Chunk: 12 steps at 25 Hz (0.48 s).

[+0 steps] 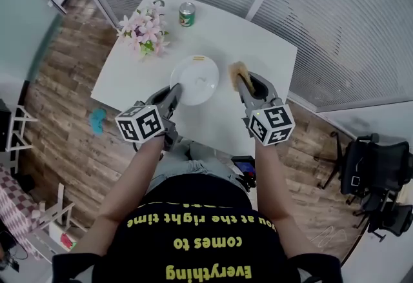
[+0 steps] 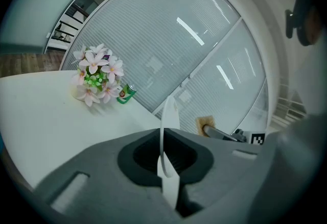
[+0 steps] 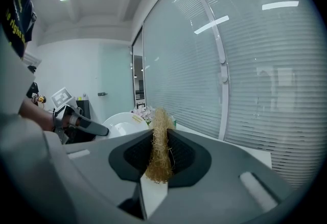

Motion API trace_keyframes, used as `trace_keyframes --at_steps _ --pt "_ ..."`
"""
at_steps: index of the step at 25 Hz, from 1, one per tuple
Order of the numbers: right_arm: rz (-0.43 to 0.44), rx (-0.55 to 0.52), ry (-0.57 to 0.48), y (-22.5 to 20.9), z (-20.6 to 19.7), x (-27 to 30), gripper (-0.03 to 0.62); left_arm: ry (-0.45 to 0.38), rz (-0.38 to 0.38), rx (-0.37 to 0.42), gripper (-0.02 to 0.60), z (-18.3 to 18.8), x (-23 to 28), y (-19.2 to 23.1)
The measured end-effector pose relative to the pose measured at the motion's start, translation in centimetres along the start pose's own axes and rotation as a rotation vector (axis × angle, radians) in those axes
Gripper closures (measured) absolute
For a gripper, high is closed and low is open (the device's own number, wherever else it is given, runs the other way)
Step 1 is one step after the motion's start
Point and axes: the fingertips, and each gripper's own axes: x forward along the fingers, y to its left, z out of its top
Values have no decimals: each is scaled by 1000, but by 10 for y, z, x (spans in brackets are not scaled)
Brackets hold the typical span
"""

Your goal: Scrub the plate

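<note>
1. White plate (image 1: 195,80): over the middle of the white counter (image 1: 258,43), seen edge-on in the left gripper view. Whether it touches the counter cannot be told.
2. Left tongs (image 1: 175,90): closed on the plate's near-left rim, with the thin edge pinched between the two pads.
3. Right tongs (image 1: 241,79): narrowly parted and clamped on a tan fibrous scrubber (image 1: 238,71), whose tuft stands out beyond the tips.
4. Scrubber and plate: the scrubber is just beside the plate's right rim and apart from it. The two tongs flank the plate, one on each side.
5. Pink-and-white flower bunch (image 1: 143,31): on the counter beyond the plate's far-left side, near but not touching.
6. Green can (image 1: 187,14): standing near the counter's far edge, right of the flower bunch and well apart from the plate.
7. Surroundings: a glass wall (image 1: 322,11) with blinds lies beyond the counter. At the left is a wooden floor (image 1: 64,101) bearing a small blue object (image 1: 97,120). At the right is a black office chair (image 1: 371,169).
</note>
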Motion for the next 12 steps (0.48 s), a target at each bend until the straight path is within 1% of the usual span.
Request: trace_keyframes --at_steps 6,12 --pt "-5 -22 -58 9 22 -5 531 -24 -40 -25 572 5 -4 -16" --pt "-9 -37 -87 14 34 -2 531 -24 -64 -42 572 5 -5 -24"
